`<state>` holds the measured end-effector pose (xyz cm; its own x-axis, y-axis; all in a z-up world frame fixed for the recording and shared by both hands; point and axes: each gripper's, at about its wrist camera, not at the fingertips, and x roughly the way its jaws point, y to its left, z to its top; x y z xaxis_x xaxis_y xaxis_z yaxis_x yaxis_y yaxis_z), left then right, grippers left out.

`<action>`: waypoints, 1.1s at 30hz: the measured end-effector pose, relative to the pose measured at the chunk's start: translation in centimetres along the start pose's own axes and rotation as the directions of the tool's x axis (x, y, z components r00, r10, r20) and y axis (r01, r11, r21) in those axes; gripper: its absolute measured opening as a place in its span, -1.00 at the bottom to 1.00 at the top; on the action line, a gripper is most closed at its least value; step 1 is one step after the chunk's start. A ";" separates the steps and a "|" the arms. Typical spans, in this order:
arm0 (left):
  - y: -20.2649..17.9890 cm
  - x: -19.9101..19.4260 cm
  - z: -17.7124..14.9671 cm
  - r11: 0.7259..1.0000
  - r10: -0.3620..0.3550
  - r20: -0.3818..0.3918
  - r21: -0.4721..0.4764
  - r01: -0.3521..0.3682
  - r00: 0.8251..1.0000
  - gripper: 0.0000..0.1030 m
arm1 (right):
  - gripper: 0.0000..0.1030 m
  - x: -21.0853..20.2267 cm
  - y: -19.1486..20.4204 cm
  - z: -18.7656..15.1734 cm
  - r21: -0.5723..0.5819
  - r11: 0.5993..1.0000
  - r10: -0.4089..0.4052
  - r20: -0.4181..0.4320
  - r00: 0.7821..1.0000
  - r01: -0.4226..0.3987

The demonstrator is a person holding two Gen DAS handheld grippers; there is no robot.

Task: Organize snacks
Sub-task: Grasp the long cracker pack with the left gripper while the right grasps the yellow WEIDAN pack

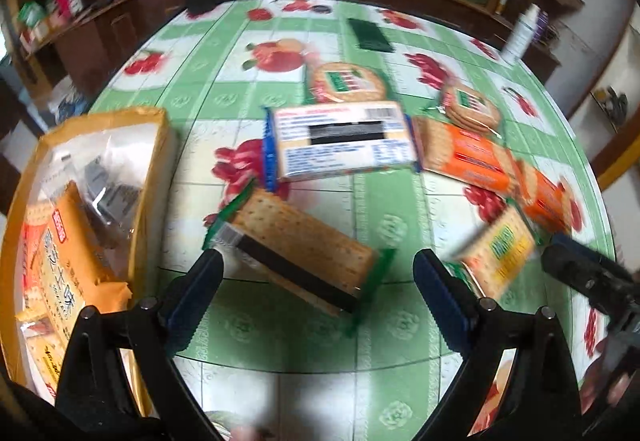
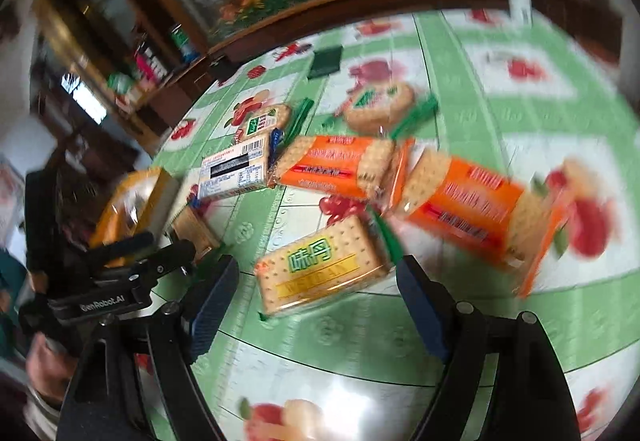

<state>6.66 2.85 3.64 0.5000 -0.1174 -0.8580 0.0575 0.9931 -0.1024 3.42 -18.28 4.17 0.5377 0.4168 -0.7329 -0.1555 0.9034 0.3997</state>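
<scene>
Snack packets lie scattered on the desk (image 1: pixel 304 321), near the box (image 1: pixel 160 137) at the left that already holds some. Left gripper (image 1: pixel 316 269) is wide open around a green cracker pack (image 1: pixel 304 241); right gripper (image 2: pixel 316 277) is open around a yellow-label pack (image 2: pixel 324 269), so both seem ready to take one.

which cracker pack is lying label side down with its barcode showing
The blue-edged pack, mid-table beside the orange packs. Its white back panel and barcode face up; the others show their fronts.

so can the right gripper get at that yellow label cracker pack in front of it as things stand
Probably yes. The right gripper is open, and the yellow label cracker pack lies flat on the tablecloth between its fingers, nothing on top. The orange pack sits beyond it, apparently clear.
</scene>
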 end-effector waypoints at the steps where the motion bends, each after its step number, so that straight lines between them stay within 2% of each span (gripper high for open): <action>1: 0.3 0.4 0.2 1.000 0.002 -0.006 -0.012 -0.002 1.000 0.86 | 0.57 0.7 0.1 0.0 0.018 1.000 -0.025 -0.005 1.000 0.025; 5: 1.3 1.4 0.7 0.997 0.046 -0.018 -0.058 -0.047 0.999 0.86 | 0.58 2.0 1.8 0.6 0.008 0.993 -0.116 0.022 0.993 0.116; 6: 1.4 1.8 0.9 0.996 0.061 -0.024 -0.069 -0.063 0.998 0.86 | 0.58 2.3 2.7 1.1 -0.016 0.986 -0.163 0.045 0.986 0.164; 10: 1.5 3.1 1.5 0.988 0.123 -0.028 -0.094 -0.125 0.992 0.86 | 0.59 4.7 4.6 2.4 -0.122 0.929 -0.345 0.057 0.937 0.350; 12: 1.5 3.9 1.6 0.983 0.166 -0.042 -0.079 -0.169 0.985 0.86 | 0.59 6.0 4.7 2.3 -0.167 0.903 -0.397 0.029 0.918 0.396; 16: 0.2 4.0 0.7 0.987 0.161 -0.043 0.003 -0.161 0.986 0.86 | 0.59 5.6 3.7 0.2 -0.252 0.885 -0.409 -0.025 0.912 0.390; 21: -1.8 2.8 -1.1 0.995 0.060 -0.063 0.078 -0.055 0.996 0.87 | 0.59 1.7 0.9 -2.3 -0.235 0.906 -0.368 -0.029 0.929 0.351; 24: -1.9 1.4 -1.4 0.998 0.013 -0.040 0.056 -0.011 0.999 0.86 | 0.62 -1.3 -0.9 -3.0 -0.136 0.934 -0.334 0.003 0.942 0.332; 27: -1.7 0.7 -1.6 0.999 0.038 -0.020 0.039 -0.037 0.999 0.86 | 0.63 -2.1 -1.7 -3.7 -0.049 0.954 -0.298 -0.011 0.955 0.297; 29: -0.9 1.0 -1.8 0.999 0.027 -0.037 -0.029 -0.028 0.999 0.86 | 0.64 -2.1 -1.6 -4.2 -0.009 0.961 -0.278 -0.019 0.960 0.278; 31: 0.2 1.6 -1.9 0.993 0.002 -0.067 -0.121 -0.010 0.998 0.86 | 0.65 -1.4 -1.7 -4.4 0.035 0.950 -0.307 -0.043 0.951 0.309; 33: 0.8 1.7 -2.3 0.983 -0.002 -0.065 -0.184 -0.010 0.998 0.87 | 0.65 -0.8 -1.3 -4.2 0.078 0.949 -0.302 -0.050 0.952 0.305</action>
<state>5.56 3.47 0.94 0.4431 -0.1193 -0.8885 -0.1072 0.9769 -0.1847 -0.30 -19.35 1.92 0.5172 0.1293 -0.8460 0.0807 0.9767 0.1987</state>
